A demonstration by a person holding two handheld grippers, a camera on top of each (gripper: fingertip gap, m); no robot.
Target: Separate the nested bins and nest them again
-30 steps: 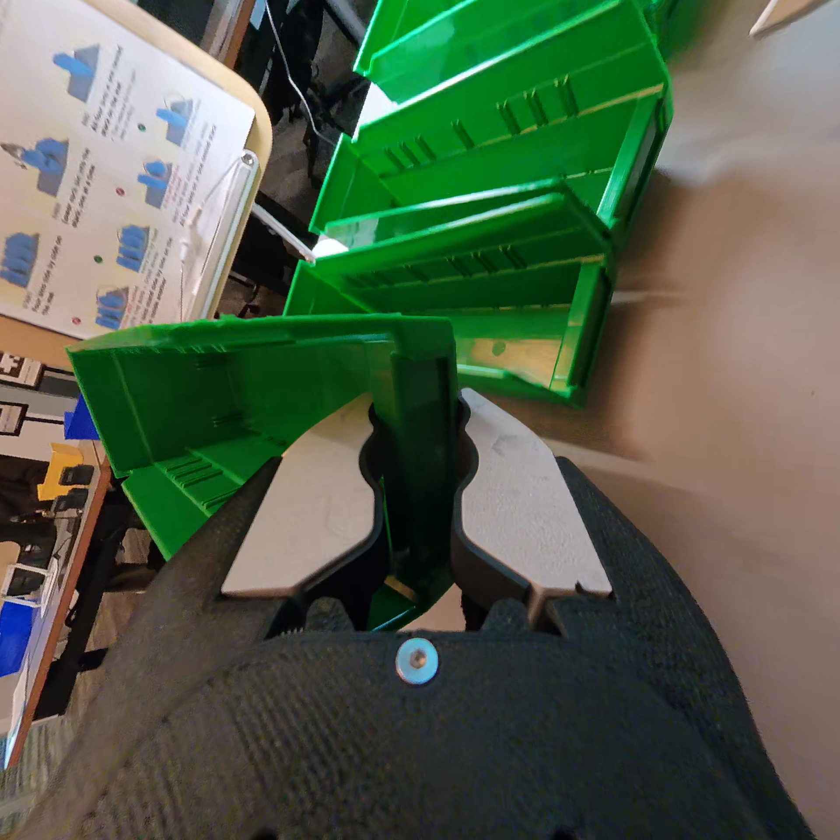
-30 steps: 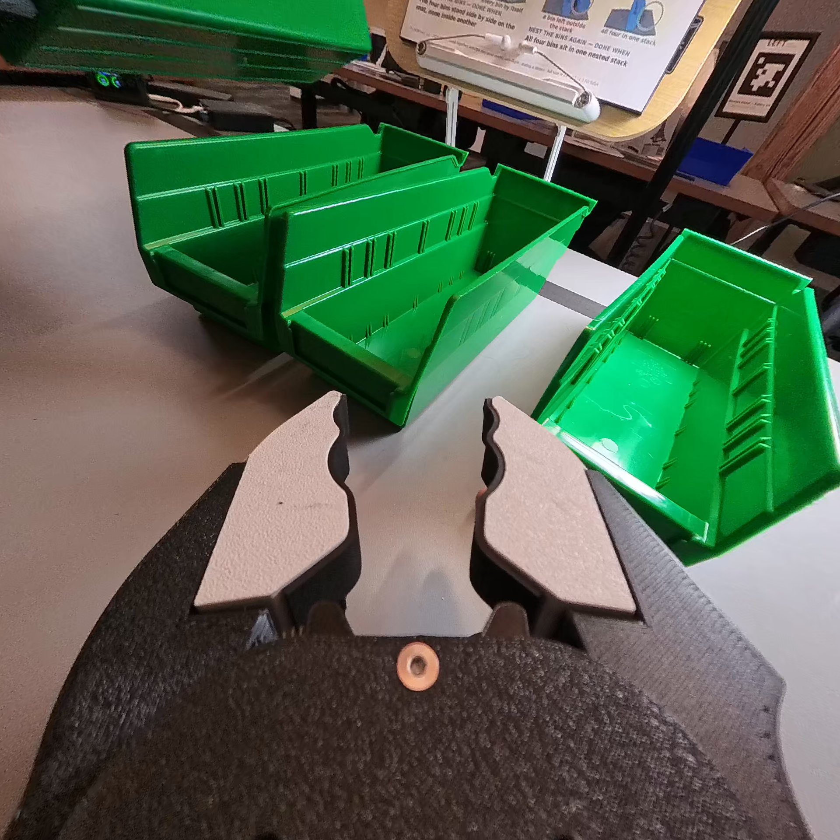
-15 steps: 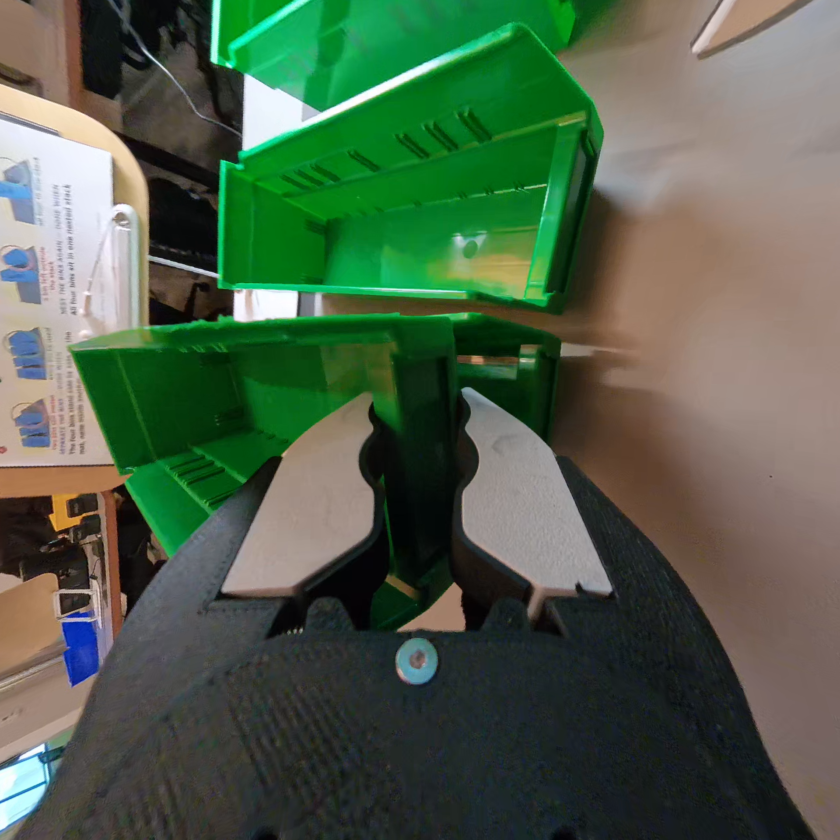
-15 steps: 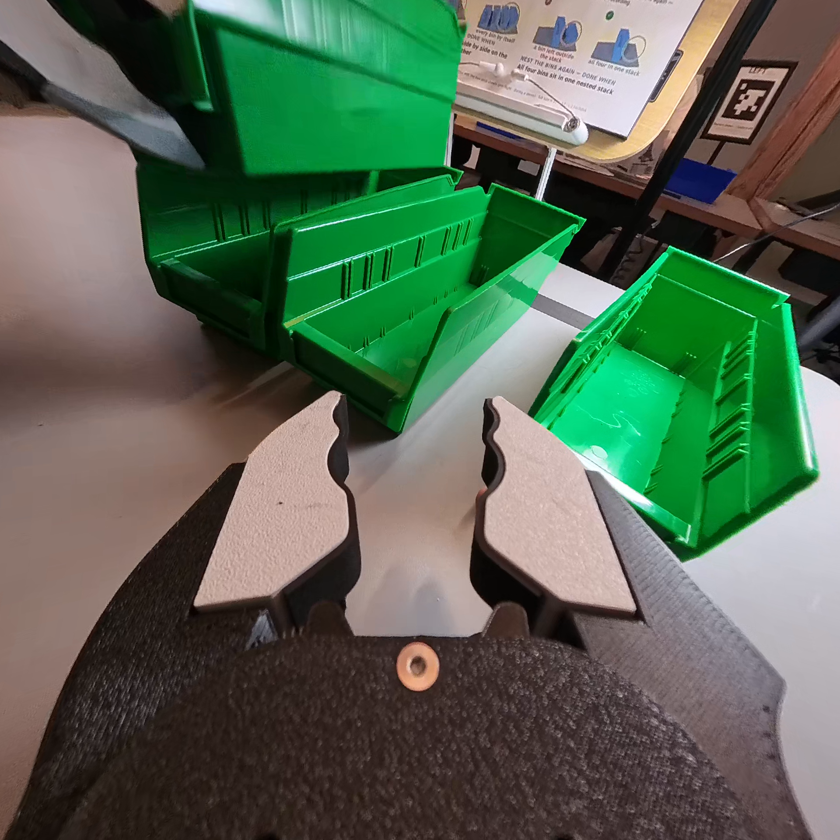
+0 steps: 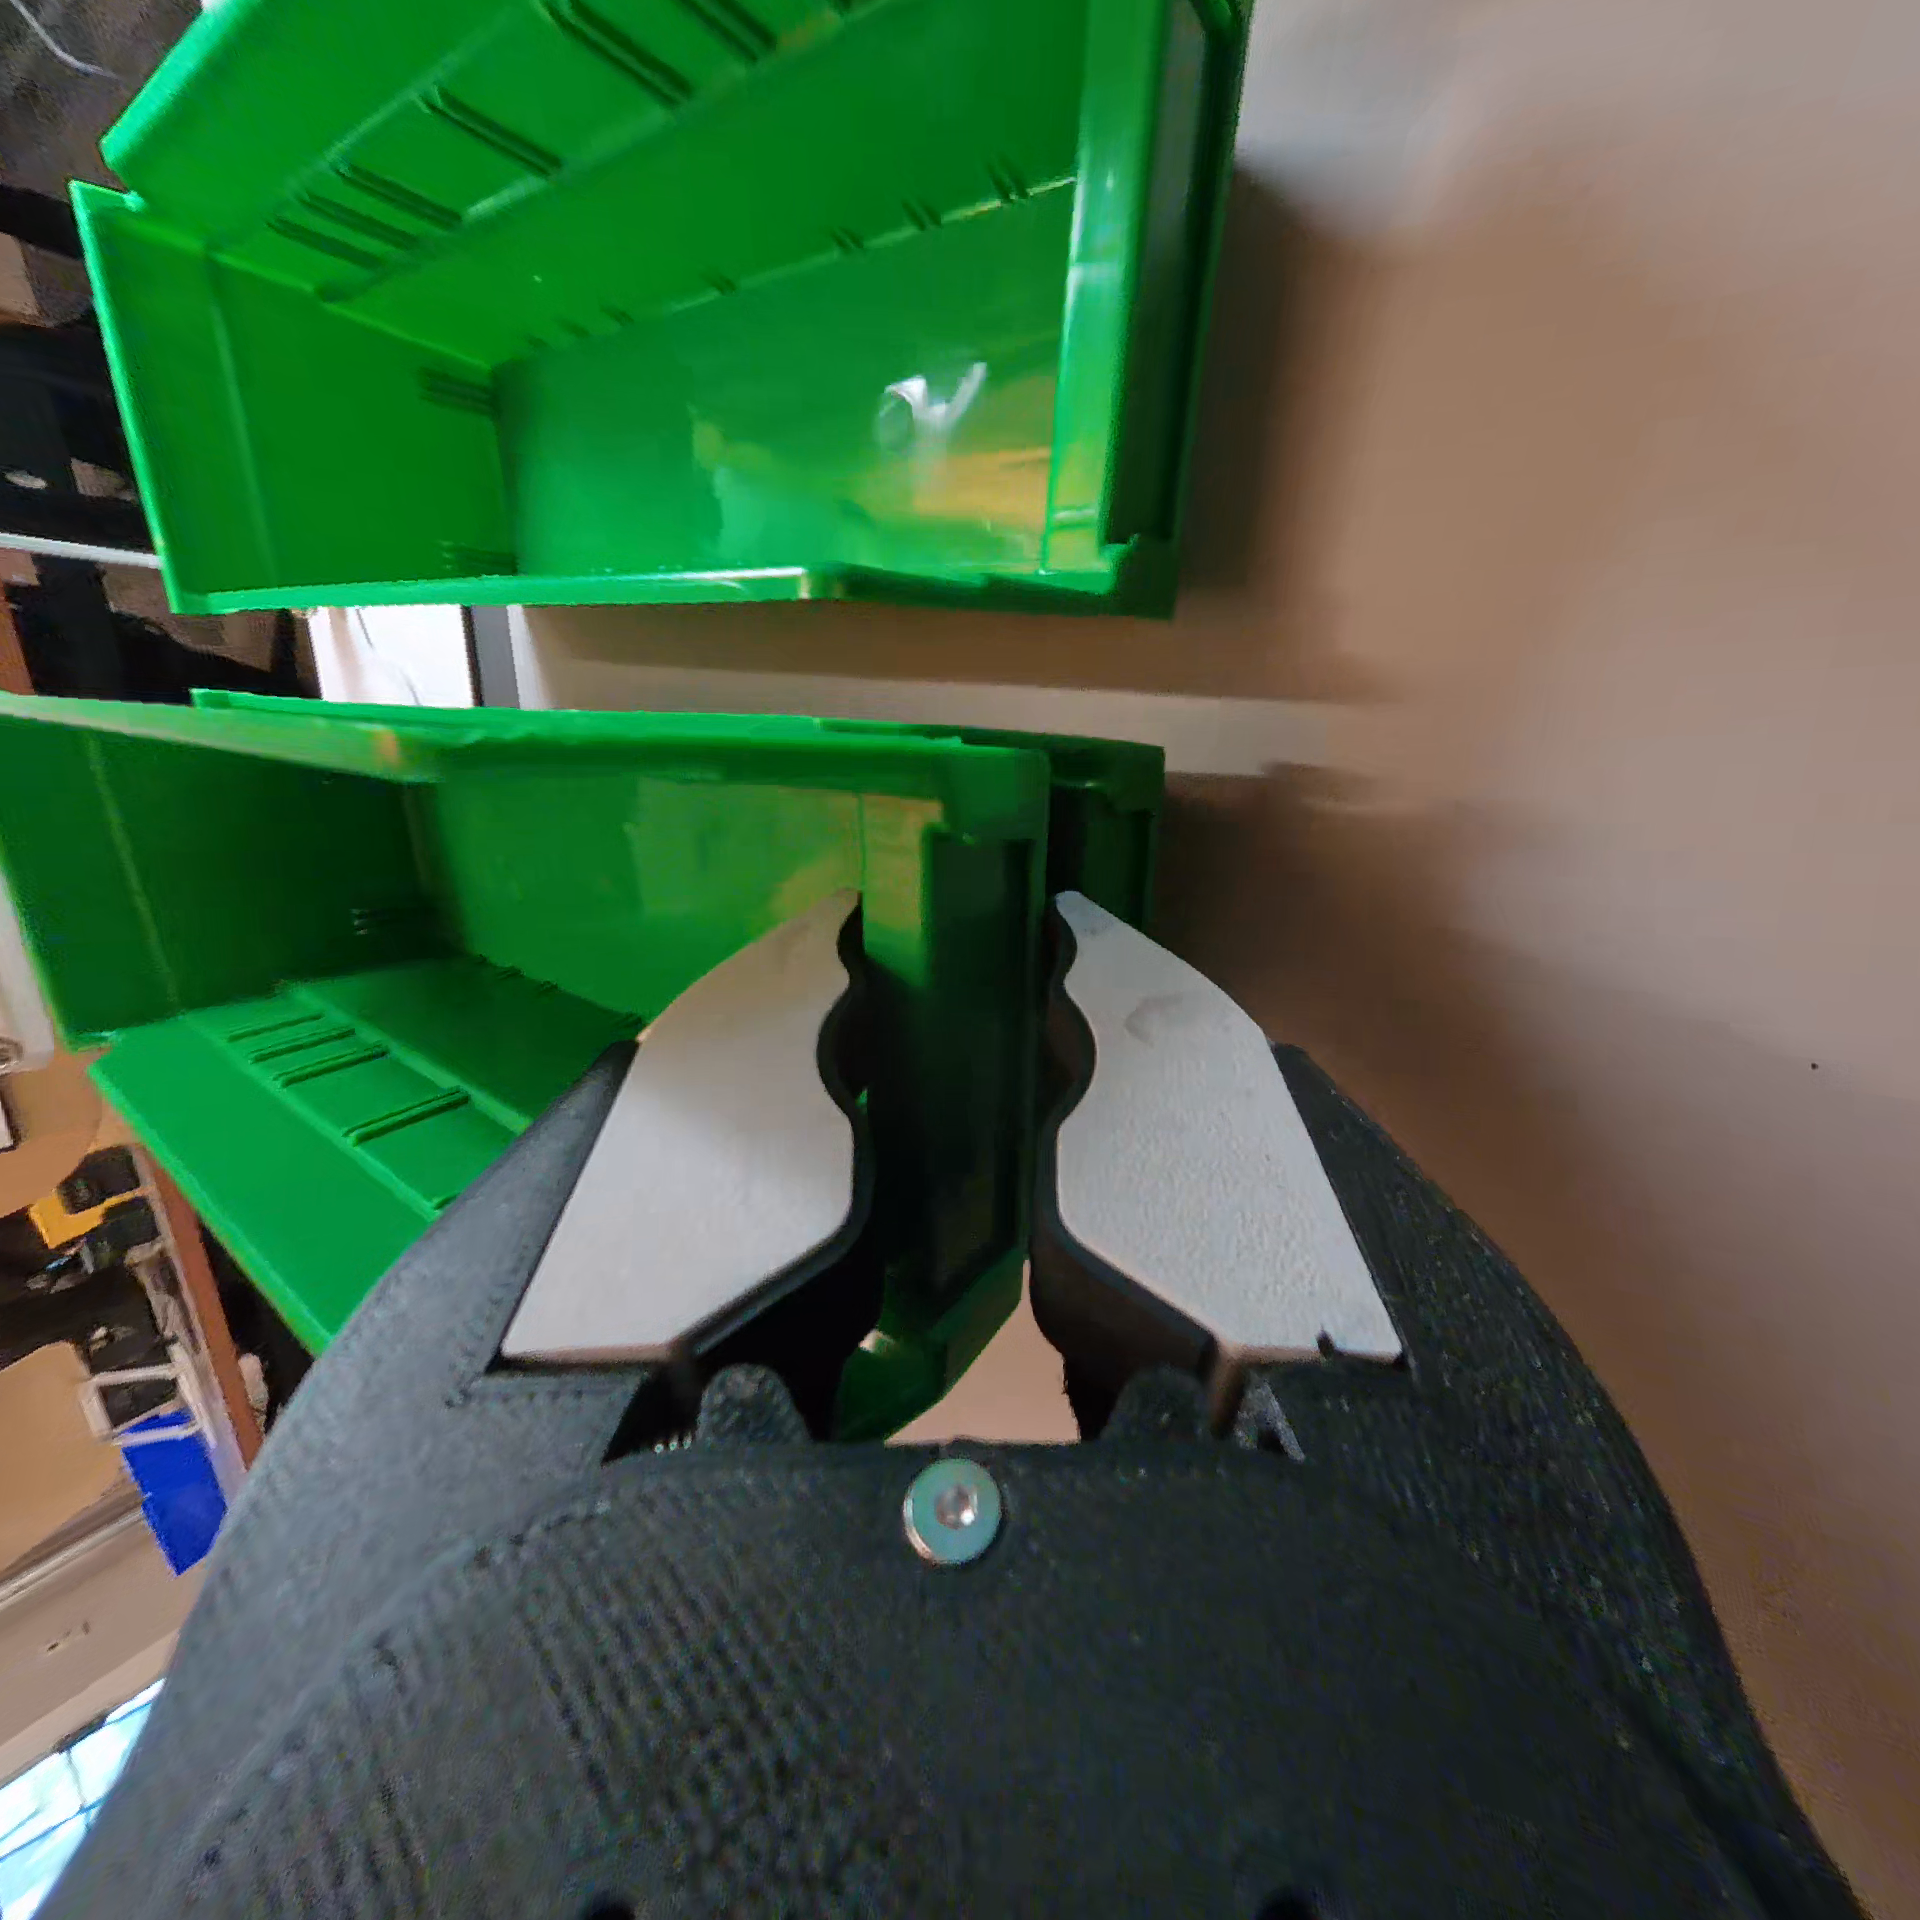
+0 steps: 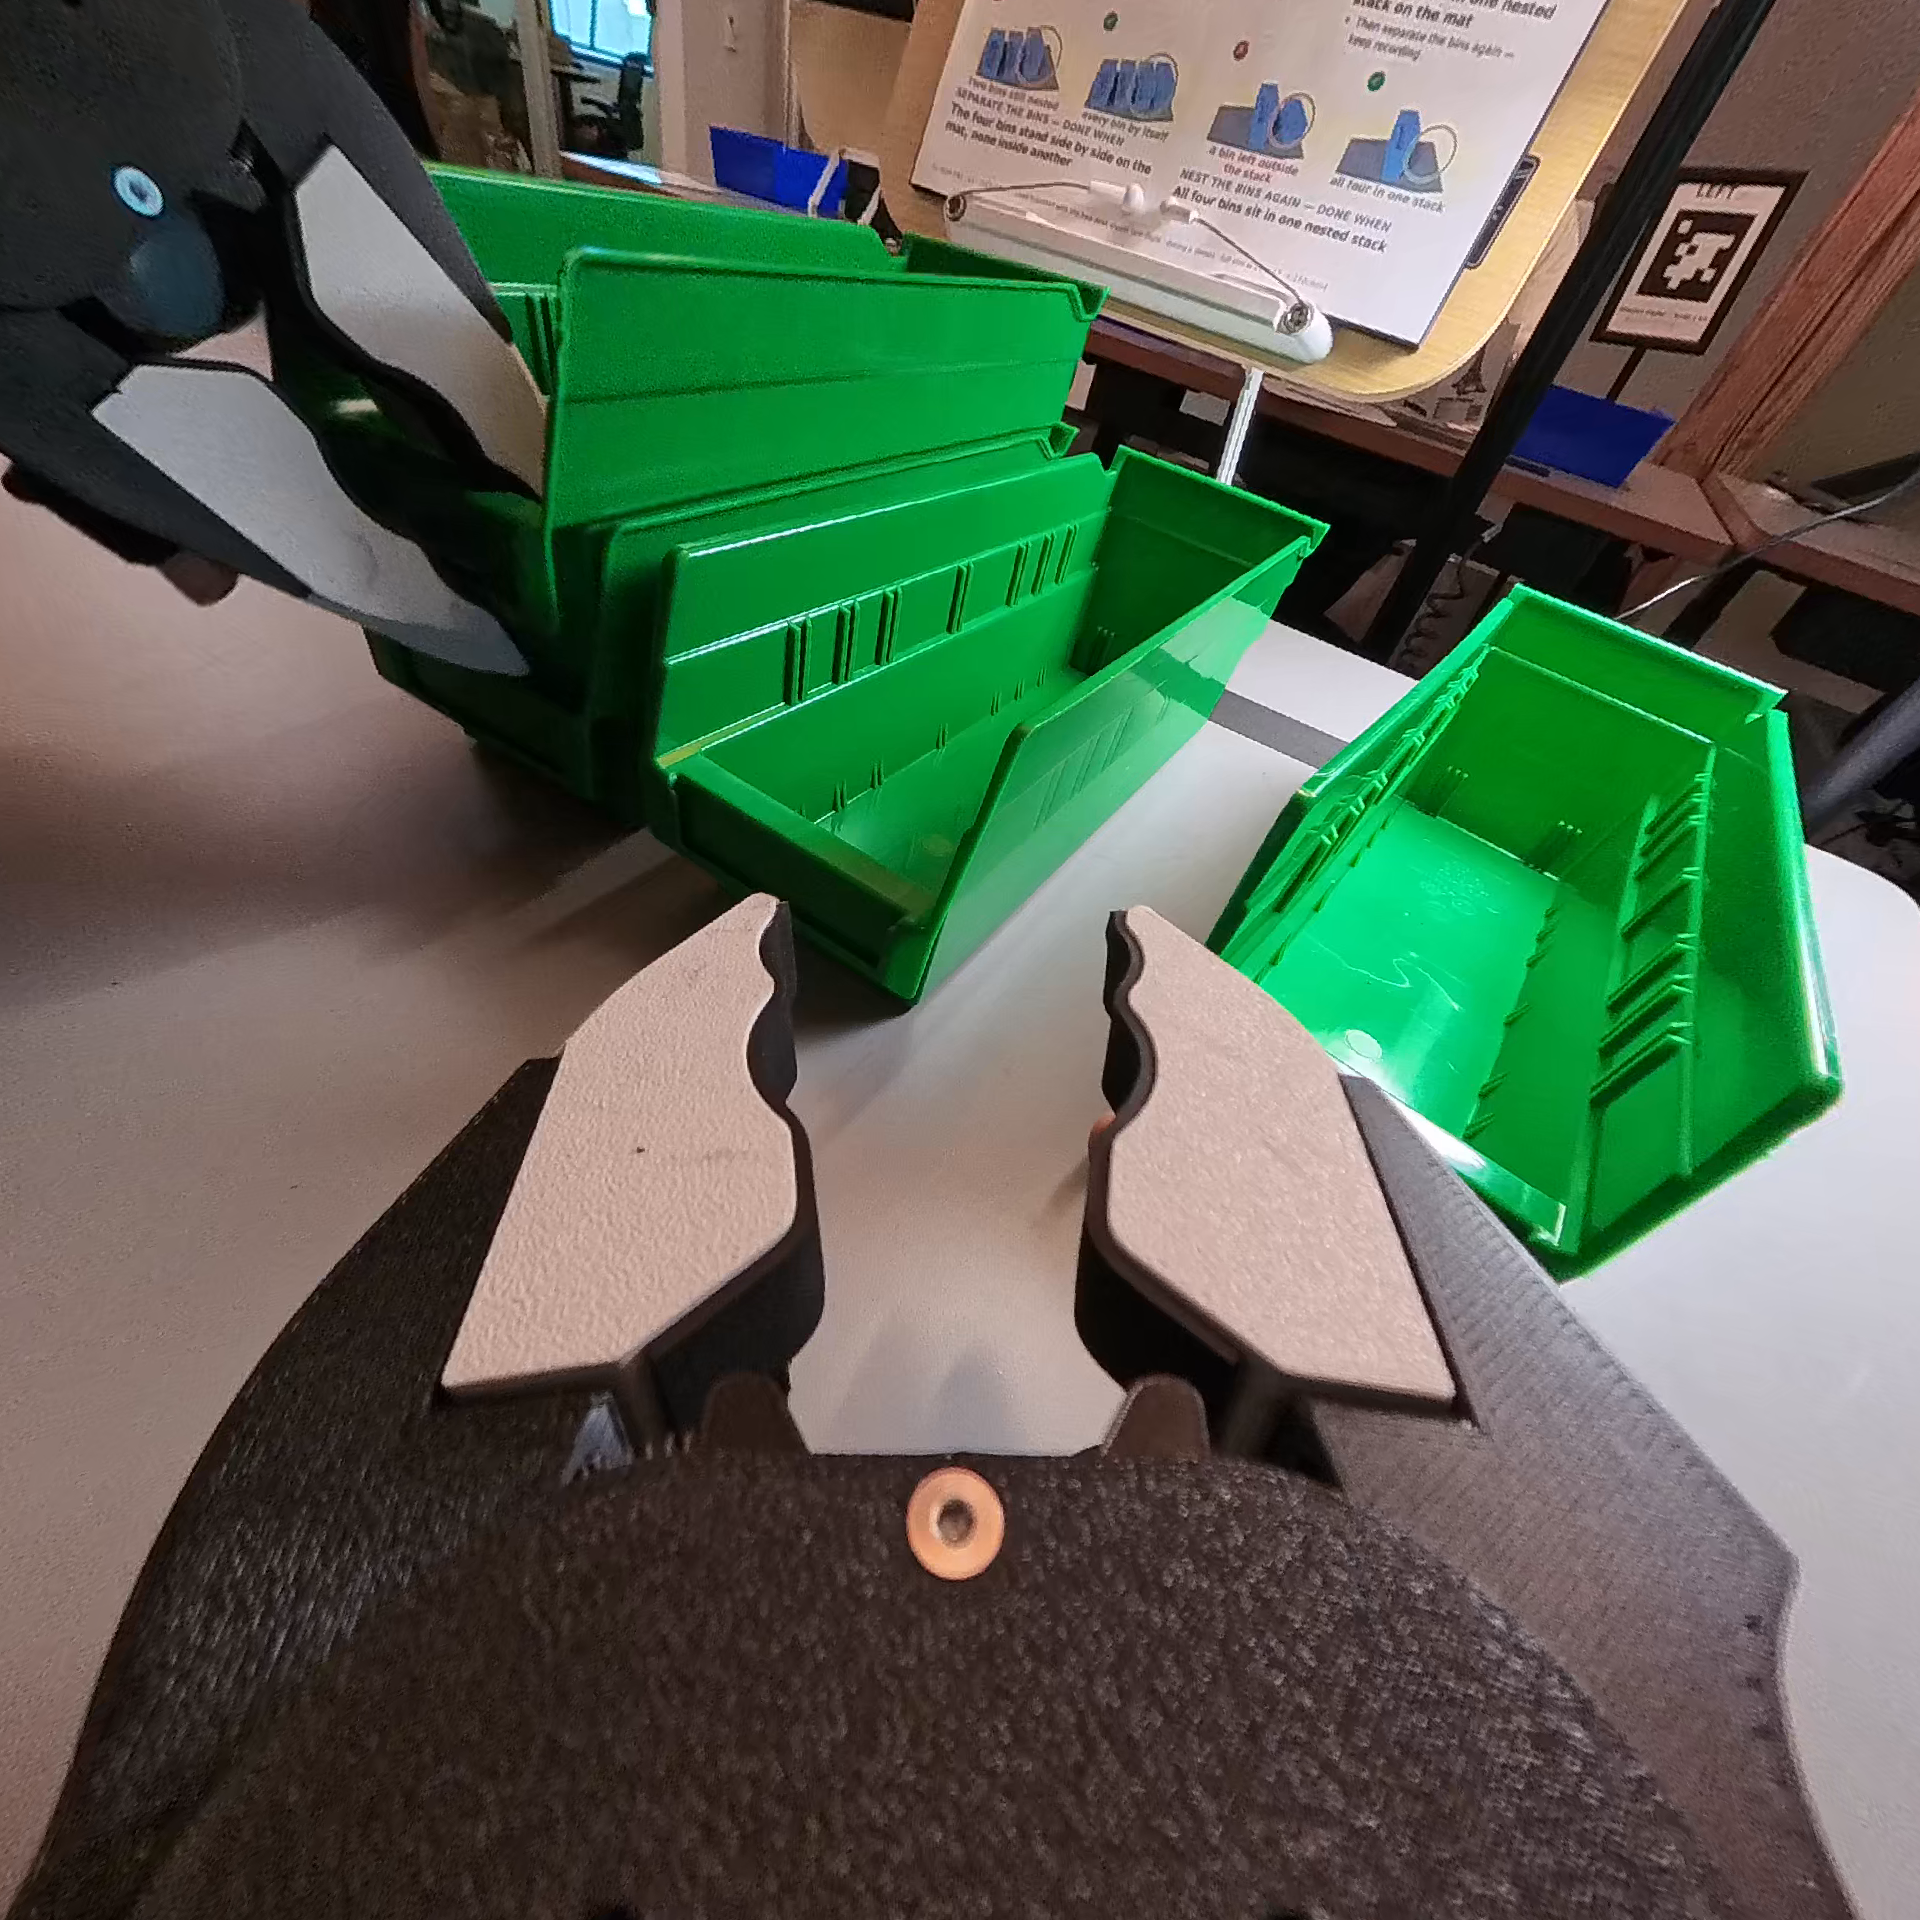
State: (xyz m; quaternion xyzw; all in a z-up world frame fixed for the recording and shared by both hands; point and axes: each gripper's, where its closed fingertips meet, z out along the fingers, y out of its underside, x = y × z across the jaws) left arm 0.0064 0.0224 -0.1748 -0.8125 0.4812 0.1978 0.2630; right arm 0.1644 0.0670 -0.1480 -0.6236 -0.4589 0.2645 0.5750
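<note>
Your left gripper's (image 5: 951, 914) grey-faced fingers (image 5: 717, 1132) are pinching the low front wall of a long green plastic storage bin (image 5: 343, 894), one finger inside the bin and one outside against the front lip. In the left wrist view, that held bin is sitting over a second green plastic bin (image 5: 1117, 821), whose front corner is peeking out just past the held one's front; how deep it is seated cannot be told from here. Beside the pair, with a narrow strip of the pale tabletop (image 5: 1558, 935) showing between, a third open green bin (image 5: 644, 395) is lying parallel, its ribbed side walls catching the light.

In the right wrist view, your right gripper's (image 6: 945, 925) fingers (image 6: 644, 1174) are standing spread apart and gripping nothing, hovering over the bare grey table (image 6: 312, 1091). Ahead of them, the left gripper (image 6: 525, 540) is clamping the front of the tall-standing held bin (image 6: 821, 374), which is riding in the bin below it, at the far left of the row. The third bin (image 6: 935, 769) is touching that pair on its right side. Well apart to the right, a fourth green bin (image 6: 1538, 935) is resting tilted toward you, angled away from the others. Behind the table, a printed instruction sheet on a wooden clipboard (image 6: 1247, 145) is standing upright.
</note>
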